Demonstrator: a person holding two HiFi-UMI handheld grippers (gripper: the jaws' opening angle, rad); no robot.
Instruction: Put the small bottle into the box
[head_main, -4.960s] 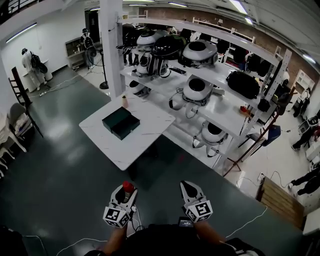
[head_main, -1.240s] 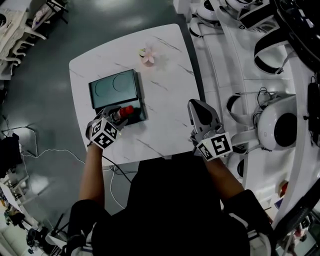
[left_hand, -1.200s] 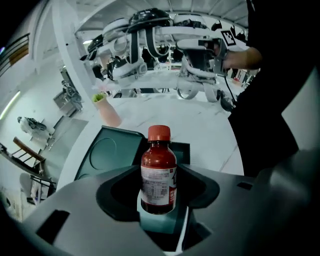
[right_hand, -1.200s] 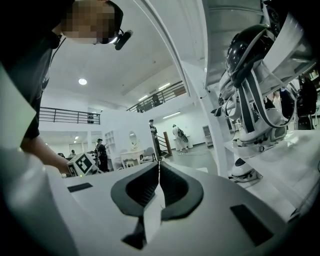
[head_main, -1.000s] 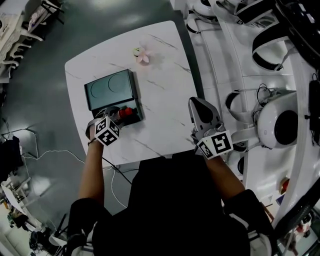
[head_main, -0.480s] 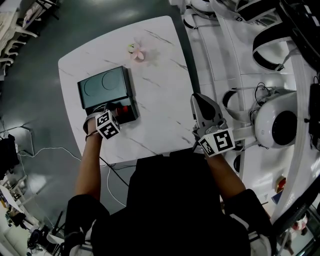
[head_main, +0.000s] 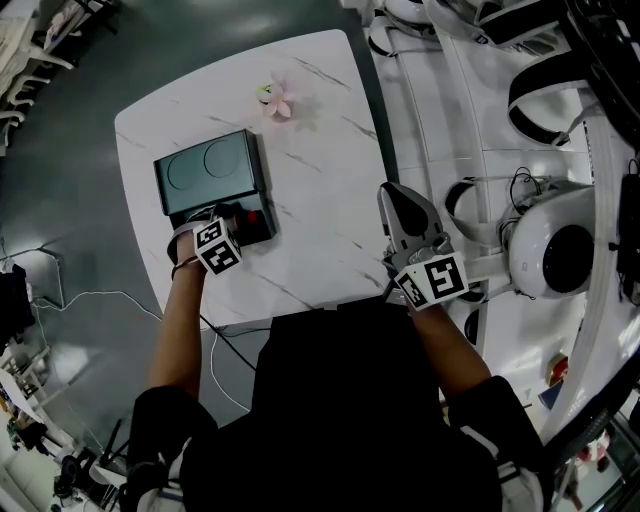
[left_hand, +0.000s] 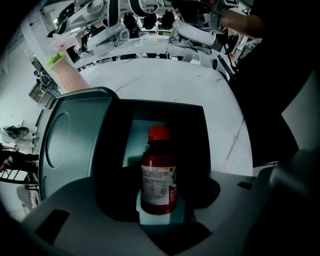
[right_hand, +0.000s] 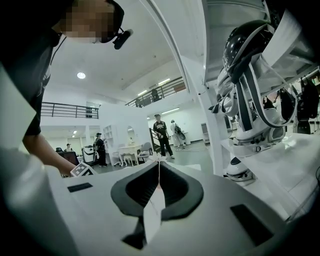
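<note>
A small brown bottle (left_hand: 158, 182) with a red cap (head_main: 250, 215) and a white label stands upright between the jaws of my left gripper (left_hand: 160, 210), which is shut on it. It hangs over the open compartment of the dark green box (left_hand: 167, 127), whose lid (head_main: 205, 172) lies flat beside it on the white marble table (head_main: 320, 200). In the head view my left gripper (head_main: 238, 216) is at the box's near end. My right gripper (head_main: 392, 195) hovers at the table's right edge, shut and empty; its jaws (right_hand: 158, 172) meet in a thin line.
A pink flower-like object (head_main: 275, 100) with a green top sits at the table's far side. White shelving (head_main: 470, 120) with helmet-like devices (head_main: 560, 260) runs close along the right. A cable (head_main: 90, 300) lies on the dark floor at the left. Several people stand far off.
The person has walked up to the table. Over the last second my left gripper has carried the bottle from the box's near edge in over its open compartment. The right gripper has hardly moved.
</note>
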